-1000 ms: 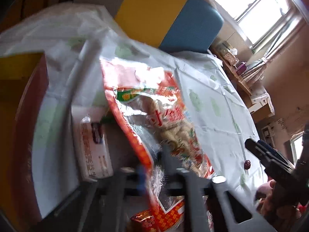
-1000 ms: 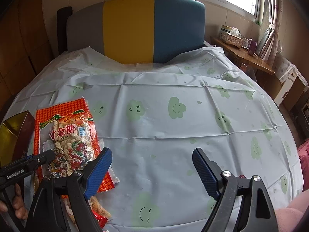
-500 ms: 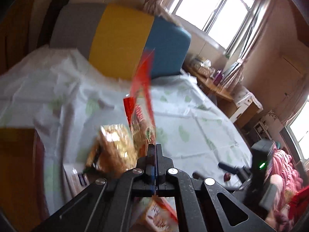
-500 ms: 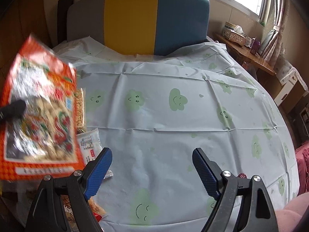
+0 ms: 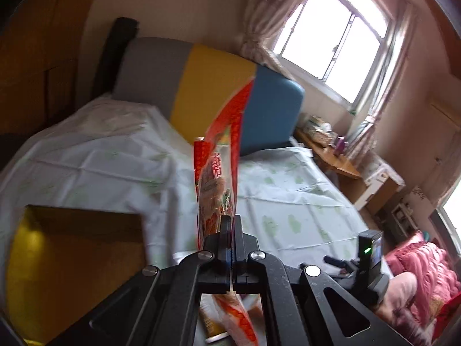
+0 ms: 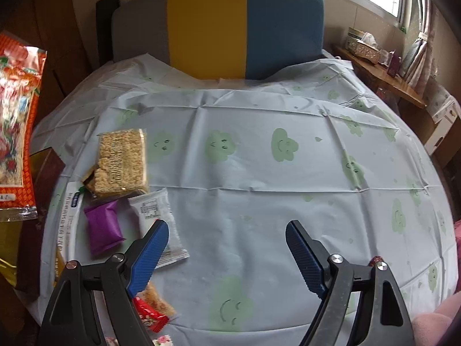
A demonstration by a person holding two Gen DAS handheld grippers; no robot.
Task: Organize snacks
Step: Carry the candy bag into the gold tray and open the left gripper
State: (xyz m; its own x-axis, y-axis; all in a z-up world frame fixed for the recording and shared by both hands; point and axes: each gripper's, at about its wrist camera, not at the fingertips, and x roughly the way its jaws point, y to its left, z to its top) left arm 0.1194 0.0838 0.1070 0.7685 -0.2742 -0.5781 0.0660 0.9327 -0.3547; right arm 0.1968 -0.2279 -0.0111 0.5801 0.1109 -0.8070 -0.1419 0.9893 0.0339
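My left gripper (image 5: 230,225) is shut on the lower edge of a big red snack bag (image 5: 222,158) and holds it upright in the air beside a gold box (image 5: 75,262). The same bag (image 6: 17,132) hangs at the far left of the right wrist view. My right gripper (image 6: 227,245) is open and empty above the table's front. On the tablecloth (image 6: 259,190) lie a rice-crisp bar pack (image 6: 122,163), a purple packet (image 6: 103,226), a white packet (image 6: 158,216) and a small red candy (image 6: 148,317).
A long white packet (image 6: 67,219) lies at the table's left edge by the gold box (image 6: 43,167). A grey, yellow and blue chair back (image 6: 219,26) stands behind the table. A wooden shelf (image 6: 383,72) runs along the right wall.
My left gripper has lifted the red bag off the table and swung it left, up over the gold box. The snacks that lay under it now show. The right gripper stayed open.
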